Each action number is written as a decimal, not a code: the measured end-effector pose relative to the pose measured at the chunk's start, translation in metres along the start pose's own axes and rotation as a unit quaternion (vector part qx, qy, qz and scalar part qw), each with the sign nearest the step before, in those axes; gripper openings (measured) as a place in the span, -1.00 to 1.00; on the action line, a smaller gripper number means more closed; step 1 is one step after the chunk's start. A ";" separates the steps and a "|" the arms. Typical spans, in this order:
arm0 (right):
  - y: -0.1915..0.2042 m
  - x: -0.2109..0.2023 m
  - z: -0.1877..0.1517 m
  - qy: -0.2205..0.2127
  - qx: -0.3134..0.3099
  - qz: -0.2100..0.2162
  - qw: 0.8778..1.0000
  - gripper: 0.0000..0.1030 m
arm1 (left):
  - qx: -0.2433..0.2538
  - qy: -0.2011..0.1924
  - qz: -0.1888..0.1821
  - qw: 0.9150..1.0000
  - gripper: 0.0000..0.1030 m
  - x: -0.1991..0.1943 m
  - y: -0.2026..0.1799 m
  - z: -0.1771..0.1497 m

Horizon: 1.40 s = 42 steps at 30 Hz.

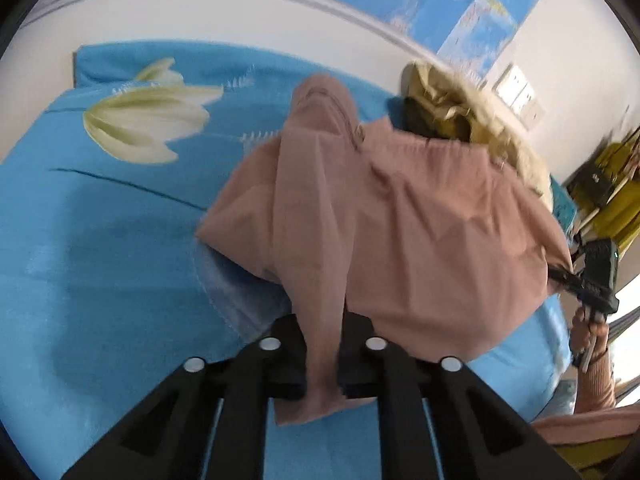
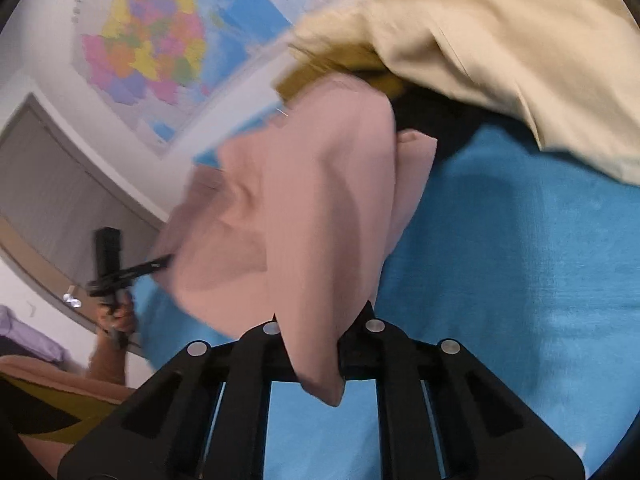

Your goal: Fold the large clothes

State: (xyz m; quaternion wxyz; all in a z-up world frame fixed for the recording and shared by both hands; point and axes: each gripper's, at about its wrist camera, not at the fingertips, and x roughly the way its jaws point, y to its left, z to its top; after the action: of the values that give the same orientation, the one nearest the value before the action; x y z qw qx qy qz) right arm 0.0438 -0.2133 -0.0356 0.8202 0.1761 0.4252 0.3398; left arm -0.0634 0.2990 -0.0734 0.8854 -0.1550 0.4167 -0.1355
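The pink garment, a soft, wrinkled woven cloth, hangs bunched above the blue bedsheet near its far edge. The left gripper pinches one fold of it; the right gripper pinches another. A cream fur-trimmed coat lies just beyond, by the wall.

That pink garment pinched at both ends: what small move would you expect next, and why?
Probably draw the two apart to pull it taut. The left hand-held gripper and right hand-held gripper are each shut on the pink garment, which sags, wrinkled, over the blue bedspread.
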 end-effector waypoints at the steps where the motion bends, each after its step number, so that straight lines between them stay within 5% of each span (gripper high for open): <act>1: 0.010 -0.012 -0.002 -0.001 -0.006 0.015 1.000 -0.83 | -0.010 -0.001 -0.011 1.000 -0.89 -0.010 0.000 -0.001; 5: 0.038 -0.040 -0.017 0.001 -0.031 0.041 0.999 -0.84 | -0.025 0.002 -0.039 0.999 -0.89 -0.041 0.006 -0.015; 8: 0.032 -0.031 -0.033 0.050 -0.025 -0.005 0.998 -0.64 | -0.017 0.032 -0.020 0.999 -0.73 -0.039 0.008 -0.029; 10: 0.019 -0.016 -0.035 0.079 -0.008 -0.065 0.995 -0.14 | -0.005 0.050 0.040 0.998 -0.55 -0.027 0.007 -0.030; 13: 0.007 -0.027 -0.023 0.042 0.007 -0.123 0.991 0.36 | 0.018 0.025 0.067 0.997 -0.47 -0.029 -0.003 -0.018; 16: 0.023 -0.041 -0.009 -0.011 -0.038 -0.143 0.989 0.42 | 0.079 0.015 0.084 0.993 -0.12 -0.020 -0.034 -0.001; 20: 0.055 -0.002 0.012 0.002 -0.129 -0.169 0.977 0.41 | 0.125 0.019 0.122 0.984 0.26 0.006 -0.055 0.017; 23: 0.063 0.035 0.017 0.034 -0.167 -0.166 0.971 0.30 | 0.131 0.025 0.153 0.979 0.33 0.014 -0.056 0.023; 26: 0.069 0.067 0.016 0.067 -0.202 -0.181 0.960 0.02 | 0.127 0.005 0.130 0.983 0.34 0.000 -0.051 0.023; 28: 0.068 0.079 0.017 0.083 -0.208 -0.182 0.957 -0.83 | 0.134 0.003 0.137 0.982 0.34 -0.001 -0.053 0.022; 29: 0.067 0.079 0.018 0.082 -0.205 -0.176 0.959 -0.95 | 0.137 0.005 0.139 0.981 0.34 0.002 -0.054 0.022; 31: 0.071 0.074 0.024 0.067 -0.210 -0.173 0.960 -0.96 | 0.146 0.011 0.134 0.980 0.24 0.010 -0.057 0.022; 33: 0.079 0.067 0.033 0.044 -0.218 -0.177 0.959 -0.96 | 0.159 0.016 0.138 0.978 -0.13 0.024 -0.060 0.026; 35: 0.088 0.056 0.047 0.013 -0.223 -0.184 0.957 -0.97 | 0.139 0.027 0.133 0.981 -0.85 0.034 -0.054 0.034; 39: 0.093 0.047 0.071 -0.037 -0.219 -0.182 0.958 -0.97 | 0.074 -0.007 0.123 0.990 -0.95 0.024 -0.031 0.051; 42: 0.082 0.076 0.075 0.003 -0.217 -0.188 0.958 -0.97 | 0.028 -0.016 0.125 0.992 -0.96 0.016 -0.009 0.053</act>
State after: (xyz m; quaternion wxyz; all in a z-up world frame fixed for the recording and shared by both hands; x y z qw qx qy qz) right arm 0.1030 -0.1012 0.0112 0.8866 -0.0903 0.3689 0.2639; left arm -0.0132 0.2933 -0.0492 0.9060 -0.0792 0.4145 -0.0327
